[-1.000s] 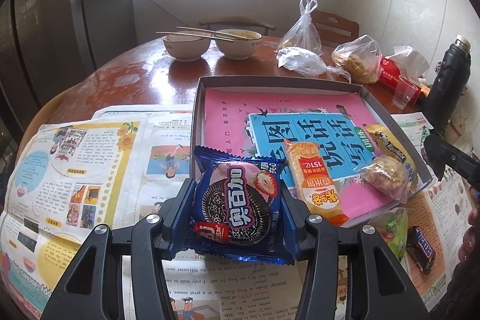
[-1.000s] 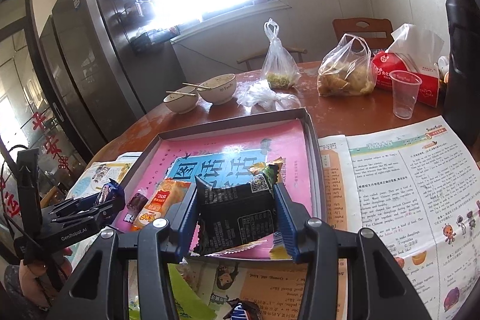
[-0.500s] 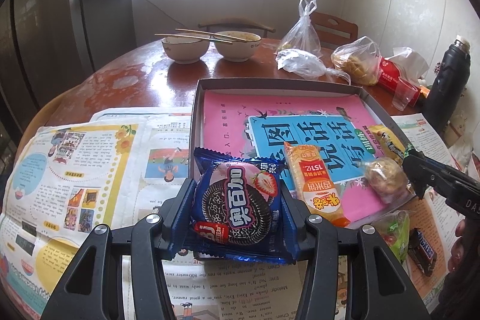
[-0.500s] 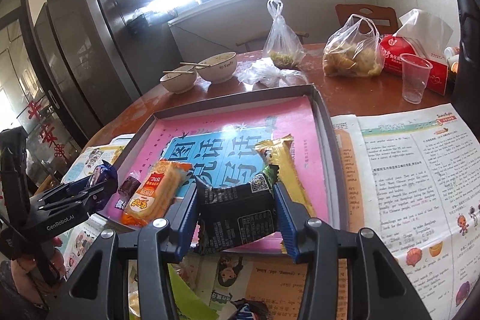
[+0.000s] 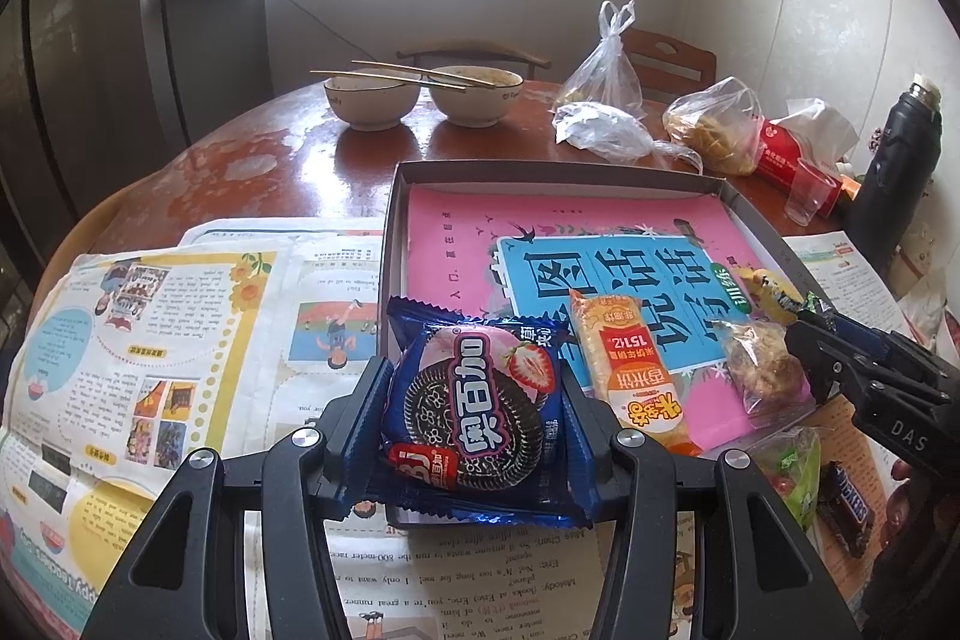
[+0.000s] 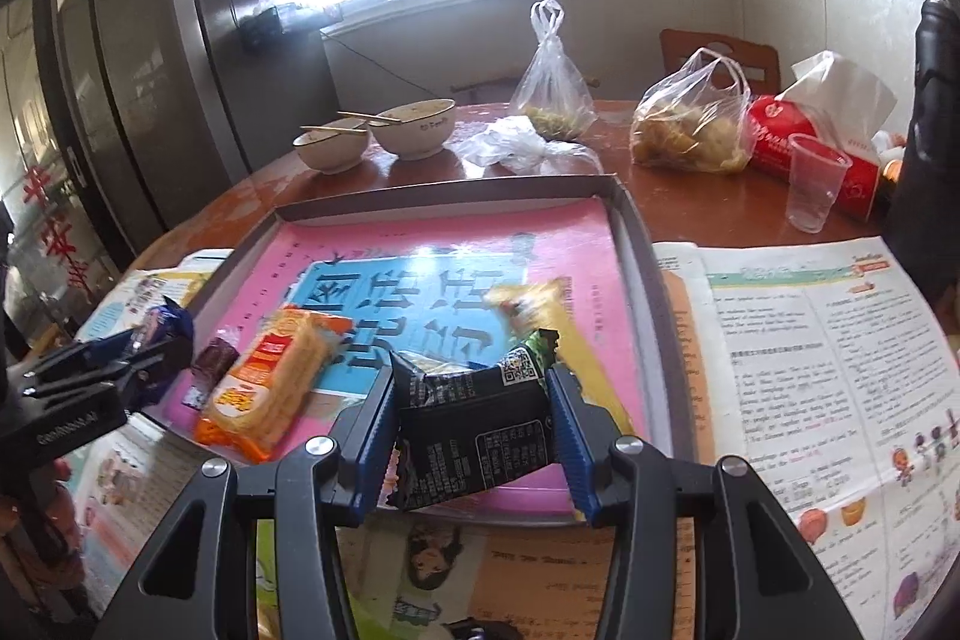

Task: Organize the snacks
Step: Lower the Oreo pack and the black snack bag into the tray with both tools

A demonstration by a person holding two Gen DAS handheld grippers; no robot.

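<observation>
Presently: left tool (image 5: 474, 436) clamps a light, crinkly, crushable Oreo packet (image 5: 477, 412) across its flanks at the tray (image 5: 564, 172) near edge; right tool (image 6: 474, 436) likewise pinches a black snack packet (image 6: 474, 430) there.

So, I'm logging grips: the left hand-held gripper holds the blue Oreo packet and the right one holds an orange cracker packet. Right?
Not quite. The right hand-held gripper holds a black packet, as the right wrist view shows; the orange cracker packet lies in the tray. The left hand-held gripper does hold the blue Oreo packet.
</observation>
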